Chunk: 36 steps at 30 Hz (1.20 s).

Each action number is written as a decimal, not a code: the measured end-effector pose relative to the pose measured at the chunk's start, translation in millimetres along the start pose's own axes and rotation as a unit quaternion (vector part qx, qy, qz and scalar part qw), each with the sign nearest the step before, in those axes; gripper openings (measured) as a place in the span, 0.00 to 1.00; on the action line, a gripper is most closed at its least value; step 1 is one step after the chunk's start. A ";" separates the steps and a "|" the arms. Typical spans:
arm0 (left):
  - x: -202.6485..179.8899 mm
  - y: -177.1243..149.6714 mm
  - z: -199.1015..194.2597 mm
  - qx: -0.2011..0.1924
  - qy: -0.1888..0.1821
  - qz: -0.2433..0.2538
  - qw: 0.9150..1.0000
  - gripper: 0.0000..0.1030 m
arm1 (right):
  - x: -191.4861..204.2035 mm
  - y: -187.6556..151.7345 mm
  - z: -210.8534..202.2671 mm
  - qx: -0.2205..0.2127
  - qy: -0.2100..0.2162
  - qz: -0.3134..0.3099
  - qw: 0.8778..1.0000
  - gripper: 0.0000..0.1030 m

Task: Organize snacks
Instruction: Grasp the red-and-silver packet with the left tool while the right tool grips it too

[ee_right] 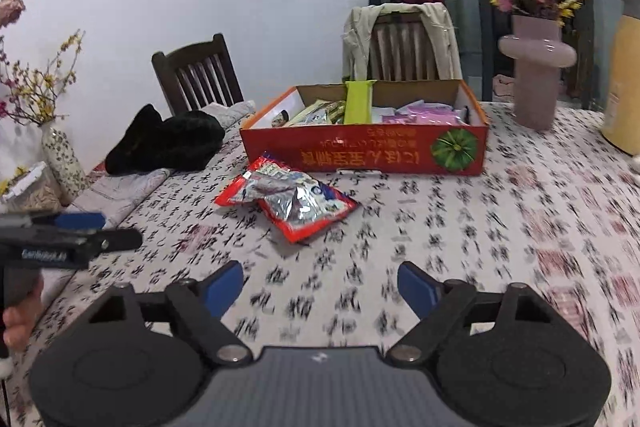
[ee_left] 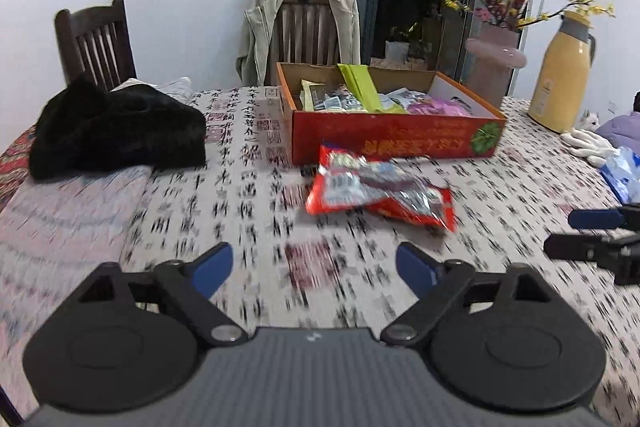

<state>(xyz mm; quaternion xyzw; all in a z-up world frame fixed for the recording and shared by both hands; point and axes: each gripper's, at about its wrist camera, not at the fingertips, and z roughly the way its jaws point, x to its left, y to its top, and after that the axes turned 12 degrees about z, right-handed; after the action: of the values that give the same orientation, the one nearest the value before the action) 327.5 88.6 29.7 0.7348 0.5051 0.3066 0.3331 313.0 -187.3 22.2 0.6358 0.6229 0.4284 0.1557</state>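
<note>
Both tools are up over the surface and nothing is in either one. The left tool has its blue pads spread wide, with only the patterned cloth showing between them. The right tool is spread the same way and just as empty. Out ahead lies the red snack packet, crumpled and flat on the cloth, just in front of the red cardboard box and apart from both tools. The box sits open, already holding a lime-green packet standing upright in the middle, with pale wrappers on one side and purple ones on the other. A black garment is heaped off to the left. A pink vase of blossom and a yellow flask stand at the right. Two wooden chairs are behind the surface, one draped with a beige jacket.
</note>
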 end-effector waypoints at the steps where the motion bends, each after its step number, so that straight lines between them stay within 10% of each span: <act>1: 3.8 5.9 9.7 0.002 -0.009 -0.001 1.000 0.85 | 1.3 5.3 9.1 0.002 0.001 0.000 1.000 0.78; 11: 26.4 47.5 105.8 0.014 -0.091 -0.030 0.995 0.70 | 5.3 33.2 81.5 0.021 0.015 0.022 0.999 0.68; 16: 39.4 43.1 134.7 0.033 -0.117 -0.062 0.991 0.42 | -1.7 36.5 111.0 0.024 0.019 0.038 0.999 0.61; 22: 43.9 19.9 135.1 0.081 -0.194 -0.149 0.966 0.08 | -8.5 37.1 130.0 0.001 -0.016 0.028 0.999 0.56; 33: 43.5 20.1 132.9 0.080 -0.164 -0.169 0.969 0.08 | -36.2 61.6 154.3 0.001 0.056 0.069 0.996 0.57; 35: 43.6 20.0 131.1 0.063 -0.165 -0.170 0.970 0.20 | -28.5 59.3 159.7 -0.002 0.053 0.044 0.998 0.56; 36: 41.6 21.3 131.0 0.057 -0.169 -0.161 0.971 0.43 | -26.1 57.6 162.0 -0.003 0.053 0.035 0.998 0.56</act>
<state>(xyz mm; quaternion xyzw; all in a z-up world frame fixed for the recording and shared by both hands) 454.7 98.7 -25.8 0.7026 0.5700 0.0913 0.4160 474.4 -167.2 -39.5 0.6331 0.6063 0.4687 0.1090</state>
